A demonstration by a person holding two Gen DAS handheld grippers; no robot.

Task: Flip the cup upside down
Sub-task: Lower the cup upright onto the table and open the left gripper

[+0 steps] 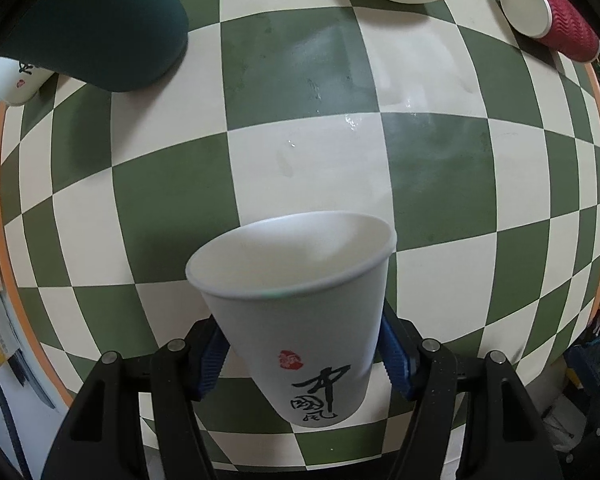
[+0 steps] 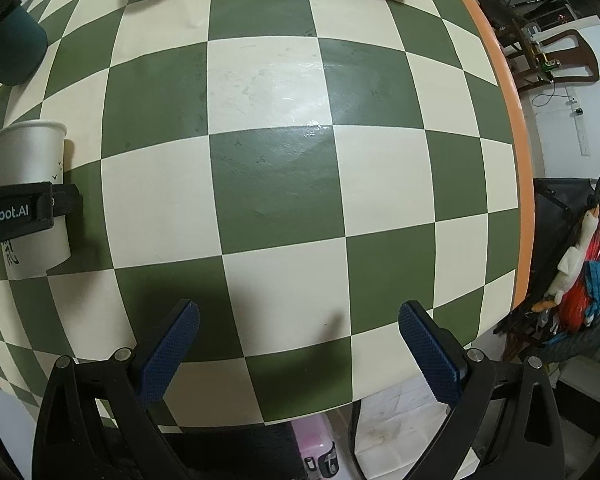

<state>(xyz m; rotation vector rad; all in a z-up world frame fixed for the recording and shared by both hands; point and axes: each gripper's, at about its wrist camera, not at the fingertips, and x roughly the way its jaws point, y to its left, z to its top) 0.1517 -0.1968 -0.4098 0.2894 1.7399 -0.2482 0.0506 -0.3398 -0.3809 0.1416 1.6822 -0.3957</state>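
The left claw (image 1: 302, 354) clamps the white paper cup with black calligraphy (image 1: 300, 312) low on its wall, mouth up, above the green-and-cream checkered tabletop (image 1: 300, 140). The right claw (image 2: 298, 346) hangs spread and empty over the tabletop's orange-rimmed edge.

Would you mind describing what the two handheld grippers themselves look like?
Both are alike: the left gripper and right gripper have matte black angular plastic finger arms with silver round pivot pins, tipped with blue textured pads. The left one's side, seen from the right wrist, carries white "Robot.AI" lettering. No sleeves or cables show.
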